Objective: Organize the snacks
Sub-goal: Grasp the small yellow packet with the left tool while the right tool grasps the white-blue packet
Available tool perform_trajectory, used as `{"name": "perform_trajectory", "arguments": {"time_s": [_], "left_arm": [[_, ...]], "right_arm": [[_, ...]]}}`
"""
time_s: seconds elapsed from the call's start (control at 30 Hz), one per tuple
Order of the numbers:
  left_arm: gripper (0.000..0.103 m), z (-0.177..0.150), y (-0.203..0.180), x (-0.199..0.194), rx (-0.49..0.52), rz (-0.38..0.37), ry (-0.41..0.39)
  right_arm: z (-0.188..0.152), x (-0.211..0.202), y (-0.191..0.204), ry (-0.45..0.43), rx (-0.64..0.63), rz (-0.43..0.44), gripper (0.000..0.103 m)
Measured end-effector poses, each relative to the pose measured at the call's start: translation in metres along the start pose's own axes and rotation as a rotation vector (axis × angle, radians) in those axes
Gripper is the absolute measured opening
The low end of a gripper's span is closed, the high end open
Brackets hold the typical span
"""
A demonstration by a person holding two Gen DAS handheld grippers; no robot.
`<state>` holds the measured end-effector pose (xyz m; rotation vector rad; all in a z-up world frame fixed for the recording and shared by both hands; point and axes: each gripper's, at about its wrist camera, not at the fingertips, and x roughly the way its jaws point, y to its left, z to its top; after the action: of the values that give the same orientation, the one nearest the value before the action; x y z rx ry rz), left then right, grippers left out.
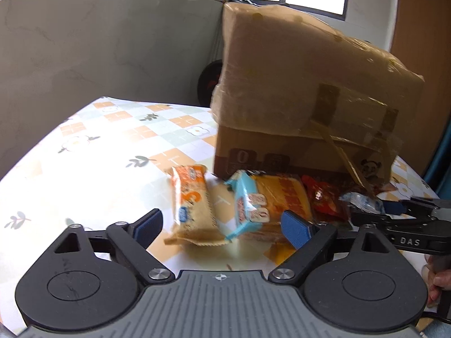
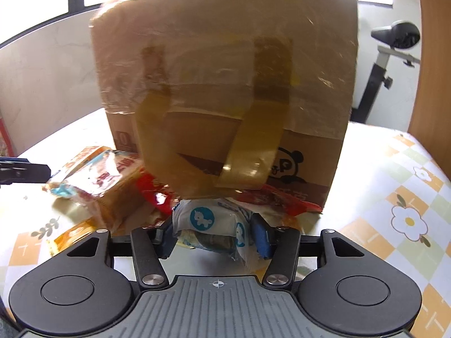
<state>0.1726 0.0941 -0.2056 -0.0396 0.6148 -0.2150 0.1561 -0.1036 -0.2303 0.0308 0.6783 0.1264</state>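
Checked flower-print tablecloth (image 2: 394, 186) carries the taped brown cardboard box (image 2: 225, 70). My right gripper (image 2: 215, 236) clamps the white-and-blue snack packet (image 2: 208, 219); my left gripper (image 1: 222, 226) stands open around two biscuit packs. Lift slowly, clearing the box flap.

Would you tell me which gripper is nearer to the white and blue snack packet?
Right. The right gripper has the white and blue snack packet between its fingers, seemingly gripped. The left gripper hangs open over the orange packet, further along the pile.

A: What sits between the left gripper's (image 1: 221, 226) fingers (image 1: 294, 229)?
B: An orange snack packet (image 1: 191, 202) and a blue one (image 1: 246, 207), untouched, low centre on the desk (image 1: 93, 163).
A: Behind them?
B: A taped cardboard box (image 1: 307, 95), upper right.
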Motion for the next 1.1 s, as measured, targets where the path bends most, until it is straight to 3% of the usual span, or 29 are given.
{"name": "perform_trajectory", "arguments": {"time_s": [0.17,0.27,0.47,0.6,0.63,0.7,0.8,1.1], "left_arm": [[0.071,-0.012,-0.019,0.005,0.019,-0.107,0.042],[0.07,-0.017,-0.032,0.012,0.044,-0.163,0.065],[0.07,-0.028,-0.05,0.033,0.114,-0.122,0.131],[0.068,-0.035,-0.058,0.035,0.151,-0.1,0.116],[0.065,-0.037,-0.06,0.035,0.158,-0.091,0.109],[0.045,-0.04,-0.061,0.035,0.17,-0.062,0.091],[0.038,-0.04,-0.054,0.034,0.128,-0.067,0.076],[0.036,-0.034,-0.04,0.014,0.068,-0.069,0.008]], "right_arm": [[-0.001,-0.005,0.0,-0.009,-0.024,0.018,0.048],[0.0,-0.004,-0.001,-0.014,-0.008,0.023,0.048],[-0.001,-0.004,-0.006,-0.025,0.01,0.027,0.048],[-0.002,-0.005,-0.007,-0.029,0.016,0.031,0.048],[-0.002,-0.005,-0.008,-0.028,0.017,0.033,0.048],[-0.002,-0.004,-0.008,-0.025,0.018,0.033,0.048],[-0.001,-0.004,-0.007,-0.023,0.014,0.031,0.048],[-0.001,-0.004,-0.008,-0.024,0.018,0.034,0.048]]}}
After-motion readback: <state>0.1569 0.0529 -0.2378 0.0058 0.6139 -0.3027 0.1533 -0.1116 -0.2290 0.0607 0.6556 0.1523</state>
